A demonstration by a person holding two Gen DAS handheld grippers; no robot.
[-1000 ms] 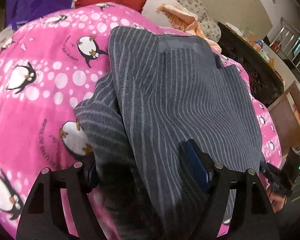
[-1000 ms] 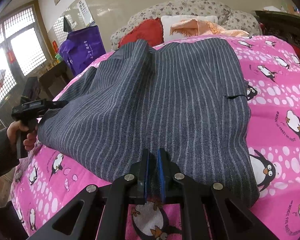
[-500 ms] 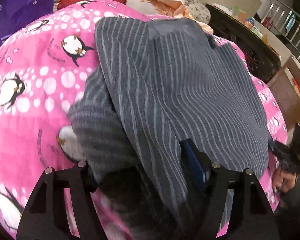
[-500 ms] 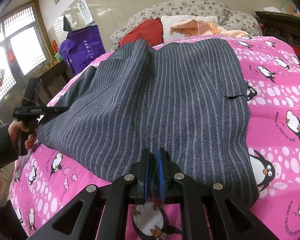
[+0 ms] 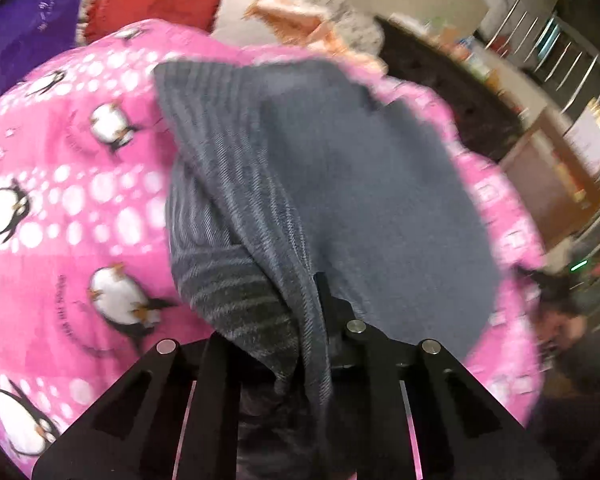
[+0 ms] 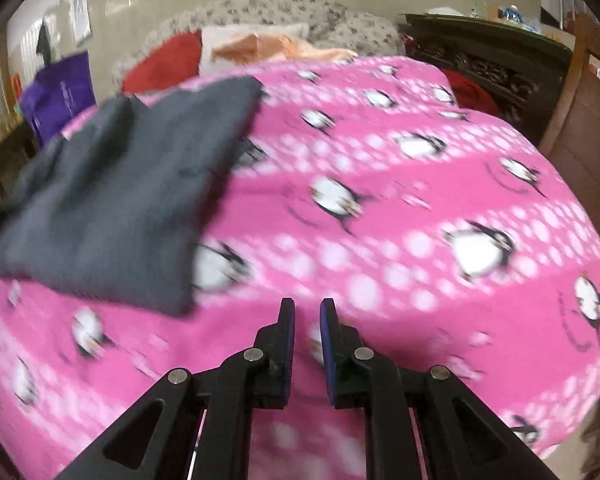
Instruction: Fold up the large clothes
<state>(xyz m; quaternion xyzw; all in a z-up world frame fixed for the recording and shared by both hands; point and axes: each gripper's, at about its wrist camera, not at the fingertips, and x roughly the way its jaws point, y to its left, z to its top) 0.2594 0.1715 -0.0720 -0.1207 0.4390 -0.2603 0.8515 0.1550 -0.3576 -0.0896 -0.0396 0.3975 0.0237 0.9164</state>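
Your left tool [image 5: 314, 320]: just closed, gripping grey striped woollen garment [image 5: 340, 184] | your right tool [image 6: 307, 316]: narrow gap, holding nothing (over pink penguin-print bed blanket [image 6: 420, 200])

We see a bed [image 6: 400, 216] under a pink penguin-print blanket [image 6: 380, 248]. A grey striped garment [image 6: 112, 200] lies on the blanket toward the bed's left side, reaching near the foot edge. Red pillow [image 6: 168, 64], white pillow [image 6: 240, 40] and peach cloth [image 6: 292, 48] sit at the head end.
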